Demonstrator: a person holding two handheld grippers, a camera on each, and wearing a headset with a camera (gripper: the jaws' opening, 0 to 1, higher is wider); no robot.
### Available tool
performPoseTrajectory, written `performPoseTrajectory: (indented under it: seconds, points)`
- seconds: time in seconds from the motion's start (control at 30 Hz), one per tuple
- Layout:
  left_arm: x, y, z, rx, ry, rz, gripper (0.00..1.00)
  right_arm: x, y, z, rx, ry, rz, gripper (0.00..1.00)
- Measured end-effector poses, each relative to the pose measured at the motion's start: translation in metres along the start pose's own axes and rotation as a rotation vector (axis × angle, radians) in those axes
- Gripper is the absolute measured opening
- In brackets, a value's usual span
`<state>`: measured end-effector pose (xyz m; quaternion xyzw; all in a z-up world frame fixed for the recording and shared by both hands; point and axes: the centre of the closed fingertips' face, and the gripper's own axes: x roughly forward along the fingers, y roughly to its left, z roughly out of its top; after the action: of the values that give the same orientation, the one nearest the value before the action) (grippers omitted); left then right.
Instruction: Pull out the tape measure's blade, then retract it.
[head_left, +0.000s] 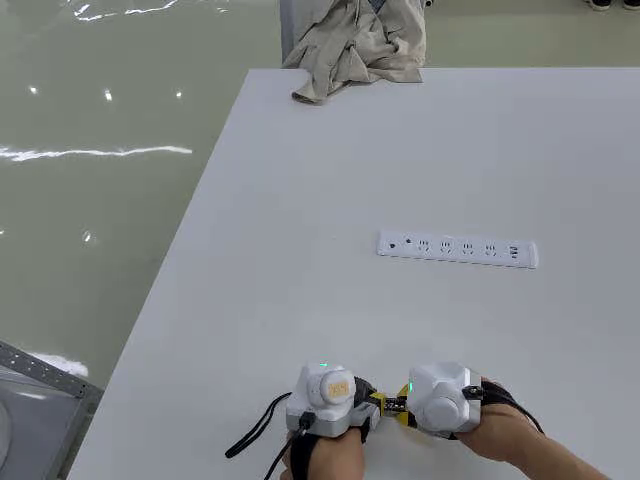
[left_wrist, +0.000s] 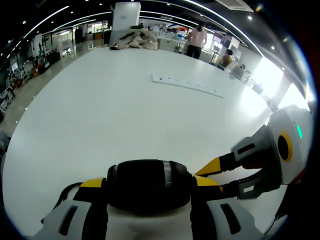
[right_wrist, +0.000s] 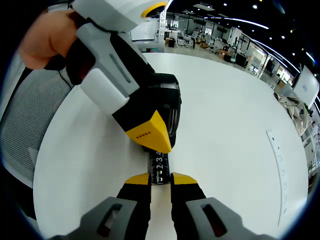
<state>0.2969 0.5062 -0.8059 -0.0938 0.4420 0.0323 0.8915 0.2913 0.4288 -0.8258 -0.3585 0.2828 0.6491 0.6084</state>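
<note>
Much bare table (head_left: 350, 150) beyond left gripper (left_wrist: 150, 183), right gripper (right_wrist: 160, 179), tape measure (right_wrist: 167, 107).

The blade (right_wrist: 159, 169) of the tape measure (right_wrist: 167, 102) shows 2, 3 and 4. Letters on the yellow tip (right_wrist: 151, 131) above it are too small to read.

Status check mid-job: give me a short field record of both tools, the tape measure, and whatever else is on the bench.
left tool: shut on tape measure case
right tool: shut on blade, at its tip
blade: short length out, first few numbers showing
tools: close together, near edge of table
other items: power strip mid-table; crumpled beige garment at far edge
stage: blade barely extended
</note>
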Motion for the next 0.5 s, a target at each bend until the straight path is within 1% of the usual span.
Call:
performPoseTrajectory:
  seconds: [0.5]
  points:
    - [0.0009, 0.0005, -0.0007, -0.001, 0.004, -0.001, 0.64, 0.0049, 0.0011, 0.0077, -0.010, -0.003, 0.010, 0.14]
